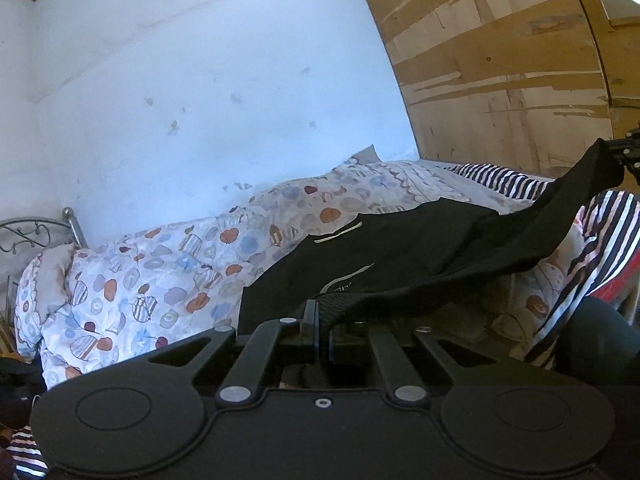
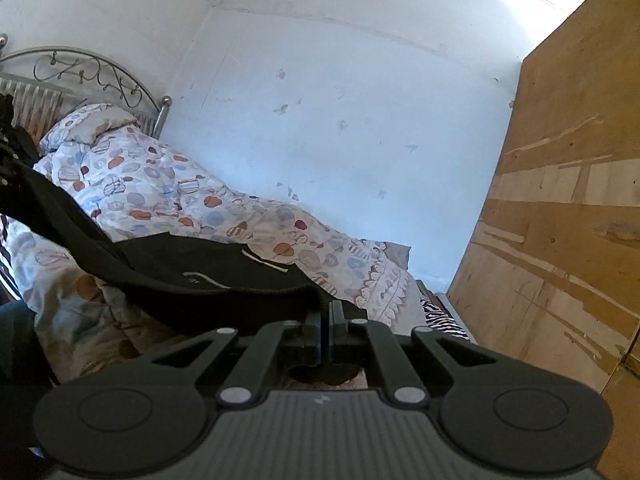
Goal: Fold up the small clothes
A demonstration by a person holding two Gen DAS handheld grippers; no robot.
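Note:
A black garment (image 1: 400, 256) with a pale printed logo hangs stretched between my two grippers above the bed. My left gripper (image 1: 323, 320) is shut on its ribbed hem. My right gripper (image 2: 325, 316) is shut on the other end of that hem, and the black garment (image 2: 208, 264) spreads away to the left of it. The right gripper also shows in the left wrist view (image 1: 624, 152) at the far right, pinching the cloth. The far part of the garment rests on the patterned quilt (image 1: 168, 272).
The quilt covers a bed with a metal headboard (image 2: 80, 72) and a pillow (image 2: 92, 120) along a white wall. A wooden board wall (image 1: 500, 60) stands at the bed's foot. Striped clothes (image 1: 500, 178) lie on the bed near it, and more striped cloth (image 1: 592, 256) hangs at the right.

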